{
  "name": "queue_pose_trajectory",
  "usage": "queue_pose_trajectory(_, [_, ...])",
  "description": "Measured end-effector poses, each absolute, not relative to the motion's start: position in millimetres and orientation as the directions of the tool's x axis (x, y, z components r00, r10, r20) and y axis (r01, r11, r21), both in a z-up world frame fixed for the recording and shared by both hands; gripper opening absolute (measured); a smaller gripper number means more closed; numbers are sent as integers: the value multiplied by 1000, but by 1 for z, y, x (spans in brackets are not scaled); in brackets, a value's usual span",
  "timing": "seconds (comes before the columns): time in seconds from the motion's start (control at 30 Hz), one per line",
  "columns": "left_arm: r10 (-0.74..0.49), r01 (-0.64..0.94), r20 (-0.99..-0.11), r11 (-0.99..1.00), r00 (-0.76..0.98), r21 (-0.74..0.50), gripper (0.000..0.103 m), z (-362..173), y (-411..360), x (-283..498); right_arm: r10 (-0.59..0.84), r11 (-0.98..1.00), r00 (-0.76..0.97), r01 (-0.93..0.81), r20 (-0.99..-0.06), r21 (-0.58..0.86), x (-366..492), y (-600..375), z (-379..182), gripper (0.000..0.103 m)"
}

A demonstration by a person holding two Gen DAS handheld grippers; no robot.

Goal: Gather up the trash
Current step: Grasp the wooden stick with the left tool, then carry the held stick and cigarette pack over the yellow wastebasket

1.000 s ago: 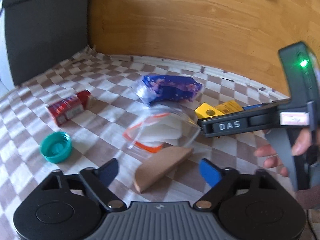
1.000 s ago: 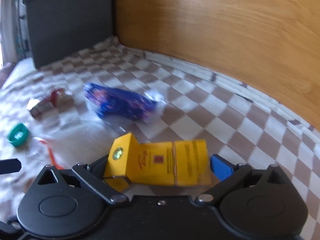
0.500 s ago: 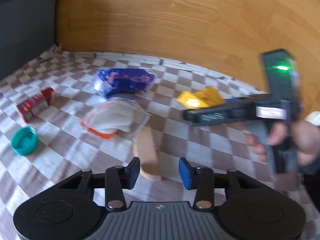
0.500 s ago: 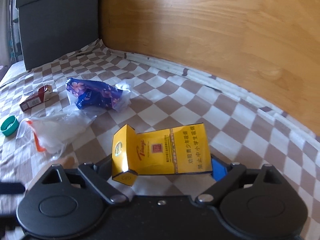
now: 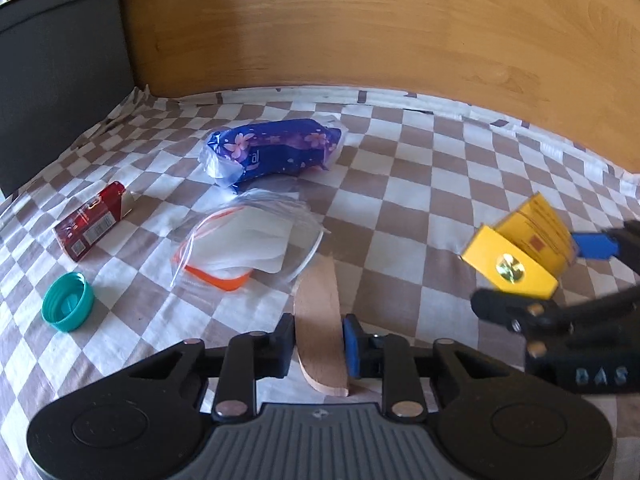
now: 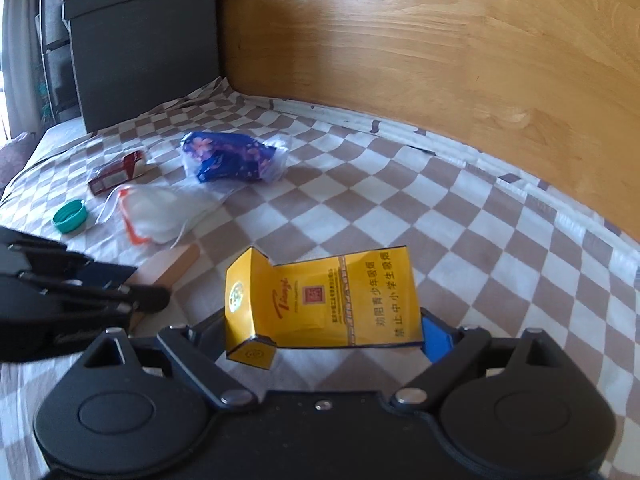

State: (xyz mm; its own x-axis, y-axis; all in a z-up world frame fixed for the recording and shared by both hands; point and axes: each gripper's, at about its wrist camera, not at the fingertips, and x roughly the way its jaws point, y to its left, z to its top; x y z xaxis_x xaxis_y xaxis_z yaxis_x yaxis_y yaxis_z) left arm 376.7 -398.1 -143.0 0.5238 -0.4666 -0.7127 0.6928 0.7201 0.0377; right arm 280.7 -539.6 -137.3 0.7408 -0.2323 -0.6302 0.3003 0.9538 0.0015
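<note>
The left gripper [image 5: 318,346] has just closed its jaws on a flat wooden piece [image 5: 320,320] lying on the checked cloth [image 5: 400,200], near the cloth's front edge; both pads now press its long sides. The right gripper [image 6: 320,334] holds a yellow cigarette box [image 6: 320,304] crosswise between wide-set jaws, lifted clear of the cloth.

To lift the wooden piece well, I judge the grip should stay firm and the rise go straight up, since the far tip of the wood reaches the edge of a clear zip bag [image 5: 244,244] and could drag it.

Other trash lies toward the cloth's left side: a blue flowered tissue pack [image 5: 276,150], a red cigarette box [image 5: 92,220] and a teal bottle cap [image 5: 68,307]. A wooden board [image 5: 360,28] stands along the cloth's far edge. No bin is visible.
</note>
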Motion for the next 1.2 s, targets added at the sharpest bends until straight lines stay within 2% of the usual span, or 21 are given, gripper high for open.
queue_pose_trajectory(0.47, [-486,645,-683,764,545,-28,26,-130,-349,323,-235,944,733,328,-639,28,241,-521,-132,94])
queue_pose_trajectory(1.2, [-441,523,-632,850,637,-66,26,-89,-255,269,-277,945,759,325,-589,-27,192,-459,-89,94])
